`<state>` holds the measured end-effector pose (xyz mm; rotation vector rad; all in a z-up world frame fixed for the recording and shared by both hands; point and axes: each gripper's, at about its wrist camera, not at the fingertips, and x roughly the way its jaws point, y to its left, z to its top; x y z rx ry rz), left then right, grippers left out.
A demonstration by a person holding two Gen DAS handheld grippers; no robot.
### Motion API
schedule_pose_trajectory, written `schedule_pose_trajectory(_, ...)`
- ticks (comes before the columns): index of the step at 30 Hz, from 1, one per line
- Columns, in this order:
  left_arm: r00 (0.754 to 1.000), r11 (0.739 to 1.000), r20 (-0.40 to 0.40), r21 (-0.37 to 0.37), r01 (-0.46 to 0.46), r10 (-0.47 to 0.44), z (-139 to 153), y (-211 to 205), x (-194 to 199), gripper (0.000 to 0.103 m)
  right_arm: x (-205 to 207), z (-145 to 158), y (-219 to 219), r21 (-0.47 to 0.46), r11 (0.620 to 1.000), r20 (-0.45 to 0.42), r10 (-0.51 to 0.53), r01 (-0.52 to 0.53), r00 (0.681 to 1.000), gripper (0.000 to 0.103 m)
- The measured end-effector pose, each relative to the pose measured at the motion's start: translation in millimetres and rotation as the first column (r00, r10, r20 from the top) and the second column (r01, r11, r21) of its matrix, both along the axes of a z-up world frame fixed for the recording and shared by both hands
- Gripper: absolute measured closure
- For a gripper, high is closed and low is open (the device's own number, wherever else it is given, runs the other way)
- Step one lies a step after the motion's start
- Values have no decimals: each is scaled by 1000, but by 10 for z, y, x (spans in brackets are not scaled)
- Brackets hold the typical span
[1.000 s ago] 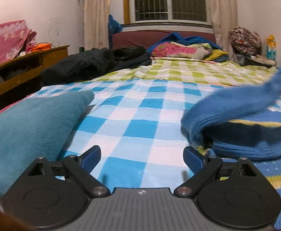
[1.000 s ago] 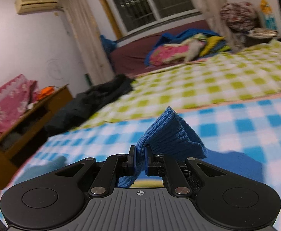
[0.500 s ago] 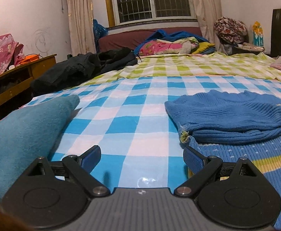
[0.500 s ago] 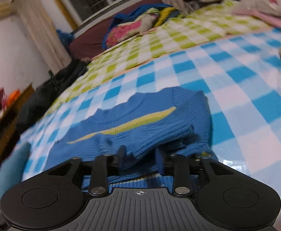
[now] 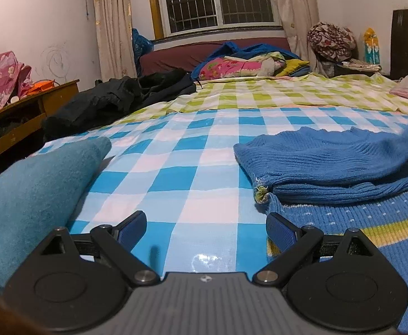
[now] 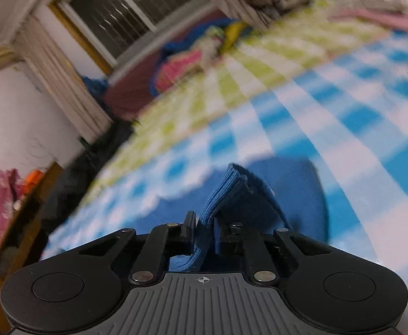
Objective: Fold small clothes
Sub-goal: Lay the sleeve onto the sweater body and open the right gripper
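A small blue knitted sweater (image 5: 329, 164) with a yellow stripe lies partly folded on the blue checked bed sheet (image 5: 176, 167), to the right in the left wrist view. My left gripper (image 5: 206, 227) is open and empty, low over the sheet, its right finger at the sweater's edge. My right gripper (image 6: 204, 230) is shut on a ribbed fold of the blue sweater (image 6: 226, 187) and holds it lifted above the rest of the garment. The right wrist view is blurred by motion.
A folded teal cloth (image 5: 33, 187) lies at the left of the sheet. A black jacket (image 5: 114, 100) and a pile of bedding (image 5: 243, 64) lie further back on the green checked sheet (image 5: 287, 92). A wooden shelf (image 5: 14, 117) stands at left.
My right gripper was open over the flat sweater half a second ago; now it is shut on a sweater fold and lifting it. The left gripper has stayed open and nearly still.
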<state>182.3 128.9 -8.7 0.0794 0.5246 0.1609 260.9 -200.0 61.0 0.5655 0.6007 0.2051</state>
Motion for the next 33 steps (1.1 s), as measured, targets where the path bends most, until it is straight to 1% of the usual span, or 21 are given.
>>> schedule_pose_trajectory(2,1000,1000,0,-12,1,-1,-4,4,3,5,-74,118,20,-30,1000,69,9,-7,998,90)
schedule_pose_trajectory(4,1000,1000,-4,-8,1,-1,-24,-11,-5,5,-129,90,23,-97,995,91,16,-7,996,89)
schedule_pose_trajectory(5,1000,1000,-7,-3,2,-2,-35,-24,-8,5,-114,22,12,-126,992,65,21,-13,998,88)
schedule_pose_trajectory(7,1000,1000,-16,11,7,-7,-58,-59,-21,5,-72,-200,-52,-152,988,-37,0,-6,999,86)
schedule_pose_trajectory(8,1000,1000,-20,21,6,-5,-64,-86,-37,5,-72,-286,-100,-142,990,-67,-9,-1,998,86)
schedule_pose_trajectory(10,1000,999,-20,37,0,0,-58,-135,-70,5,-99,-409,-210,-93,996,-97,-19,10,995,85)
schedule_pose_trajectory(11,1000,999,-20,41,-1,2,-52,-158,-80,5,-120,-444,-282,-47,999,-103,-18,13,995,83)
schedule_pose_trajectory(13,1000,999,-24,52,-2,3,-40,-230,-72,5,-128,-486,-376,38,999,-111,-8,12,994,76)
schedule_pose_trajectory(15,999,998,-35,62,6,-4,-27,-307,-37,5,-83,-507,-428,85,996,-115,4,6,993,73)
schedule_pose_trajectory(17,999,998,-45,66,23,-21,10,-399,-15,5,-6,-495,-422,76,997,-114,3,5,993,74)
schedule_pose_trajectory(18,999,997,-45,67,32,-29,40,-442,-16,5,43,-485,-405,65,998,-124,2,6,992,76)
schedule_pose_trajectory(20,998,996,-40,73,48,-45,99,-514,-22,5,138,-455,-386,74,997,-143,4,7,990,85)
schedule_pose_trajectory(21,998,995,-38,79,54,-51,128,-541,-22,5,180,-415,-377,88,996,-138,11,1,990,90)
schedule_pose_trajectory(22,998,994,-32,87,61,-58,163,-567,-24,5,188,-352,-365,101,995,-121,20,-8,992,91)
schedule_pose_trajectory(24,998,993,-14,96,69,-68,230,-596,-31,5,188,-170,-318,115,993,-53,46,-40,998,92)
schedule_pose_trajectory(26,997,994,7,89,70,-71,292,-602,-34,5,98,45,-271,125,988,48,81,-86,996,92)
schedule_pose_trajectory(29,997,997,30,48,64,-65,329,-578,-39,4,-136,222,-255,92,987,201,111,-132,973,92)
schedule_pose_trajectory(30,998,998,26,33,61,-62,314,-566,-35,4,-160,213,-262,68,990,212,110,-127,971,92)
schedule_pose_trajectory(31,998,998,15,23,59,-59,283,-560,-26,4,-191,137,-277,33,994,189,97,-105,977,92)
schedule_pose_trajectory(32,998,998,-1,17,58,-58,246,-566,-12,4,-181,23,-298,0,997,140,77,-78,987,91)
schedule_pose_trajectory(33,998,998,-20,12,56,-56,206,-566,-5,4,-131,-150,-341,-26,998,55,52,-51,997,89)
